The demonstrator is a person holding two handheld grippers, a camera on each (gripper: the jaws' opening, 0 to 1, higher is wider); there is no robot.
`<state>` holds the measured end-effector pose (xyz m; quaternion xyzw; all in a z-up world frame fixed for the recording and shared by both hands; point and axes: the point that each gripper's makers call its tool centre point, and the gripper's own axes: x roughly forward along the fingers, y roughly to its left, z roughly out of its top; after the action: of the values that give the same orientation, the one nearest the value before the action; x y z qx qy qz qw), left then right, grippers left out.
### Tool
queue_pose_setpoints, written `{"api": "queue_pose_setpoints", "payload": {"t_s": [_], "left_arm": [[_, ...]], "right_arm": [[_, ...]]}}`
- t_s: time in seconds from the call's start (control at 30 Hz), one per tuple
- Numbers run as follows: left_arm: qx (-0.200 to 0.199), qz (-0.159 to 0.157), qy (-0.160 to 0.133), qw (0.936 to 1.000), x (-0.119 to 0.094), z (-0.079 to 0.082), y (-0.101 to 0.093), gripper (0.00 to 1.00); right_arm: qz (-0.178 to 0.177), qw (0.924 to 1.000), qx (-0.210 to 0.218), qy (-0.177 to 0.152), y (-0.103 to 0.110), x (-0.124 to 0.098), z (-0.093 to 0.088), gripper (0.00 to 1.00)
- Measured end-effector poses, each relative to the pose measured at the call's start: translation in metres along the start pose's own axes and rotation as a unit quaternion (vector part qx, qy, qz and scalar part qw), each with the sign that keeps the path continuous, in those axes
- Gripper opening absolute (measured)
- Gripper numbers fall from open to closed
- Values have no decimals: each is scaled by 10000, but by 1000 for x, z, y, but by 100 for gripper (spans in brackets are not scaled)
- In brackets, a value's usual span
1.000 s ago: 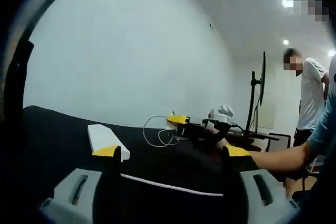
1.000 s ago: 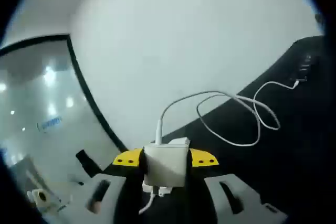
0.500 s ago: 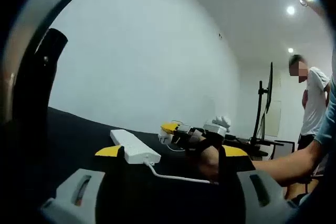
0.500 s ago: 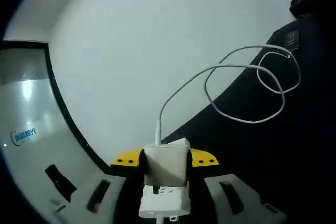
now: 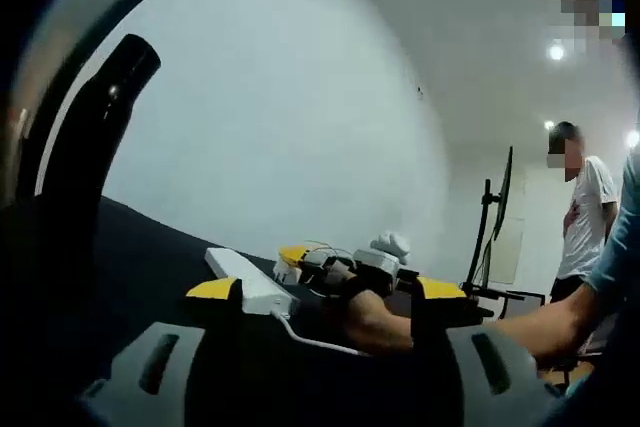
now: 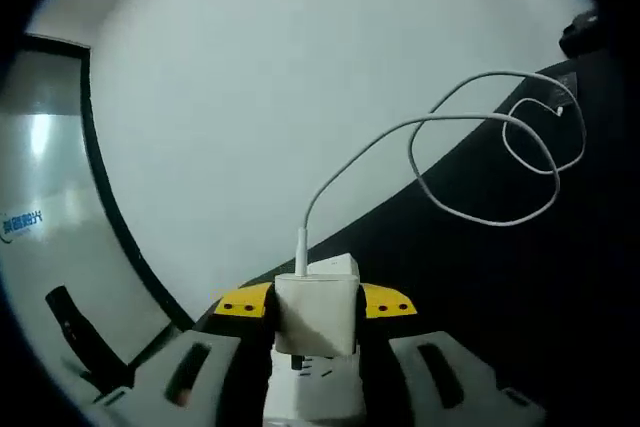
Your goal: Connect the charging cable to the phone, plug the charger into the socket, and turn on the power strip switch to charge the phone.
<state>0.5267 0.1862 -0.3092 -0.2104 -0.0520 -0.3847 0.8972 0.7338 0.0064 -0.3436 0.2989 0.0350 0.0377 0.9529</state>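
In the right gripper view my right gripper (image 6: 317, 303) is shut on a white charger (image 6: 318, 315). The end of a white power strip (image 6: 308, 397) sits just beneath the charger; I cannot tell whether they touch. A white cable (image 6: 470, 212) rises from the charger and loops over the black table (image 6: 520, 297), its free end (image 6: 561, 108) lying far right. In the left gripper view my left gripper (image 5: 326, 289) is open and holds nothing. Beyond it lies the power strip (image 5: 250, 283), with the right gripper (image 5: 316, 259) and charger at its far end.
A person's hand and forearm (image 5: 420, 325) reach in from the right behind the right gripper. The strip's own cord (image 5: 318, 339) trails across the table. A person (image 5: 585, 217) stands at the far right beside a monitor on a stand (image 5: 497, 217). A glass wall (image 6: 40, 207) is at left.
The right gripper has carried the charger down and closer to the power strip's end, and the cable loop has followed. The left gripper stays open; its view has shifted slightly.
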Motion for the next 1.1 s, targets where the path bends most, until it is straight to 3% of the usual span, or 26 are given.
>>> {"api": "queue_pose_setpoints", "payload": {"t_s": [0.47,0.83,1.0,1.03,1.1], "left_arm": [[-9,-80,-53,10000,0,1,-5,63],[58,-46,-20,10000,1,-1,-5,62],[88,-34,-6,10000,1,-2,-6,62],[94,-32,-9,10000,1,-2,-6,62],[105,-25,-6,9999,1,-2,-6,61]], "right_arm": [[8,9998,-185,-83,-2,0,-5,30],[-18,9977,-672,-15,3,-8,-7,30],[-74,9894,-1443,127,14,-5,-9,30],[-73,9899,-1412,129,13,-3,-8,29],[-143,9955,-901,252,5,-3,-10,29]]}}
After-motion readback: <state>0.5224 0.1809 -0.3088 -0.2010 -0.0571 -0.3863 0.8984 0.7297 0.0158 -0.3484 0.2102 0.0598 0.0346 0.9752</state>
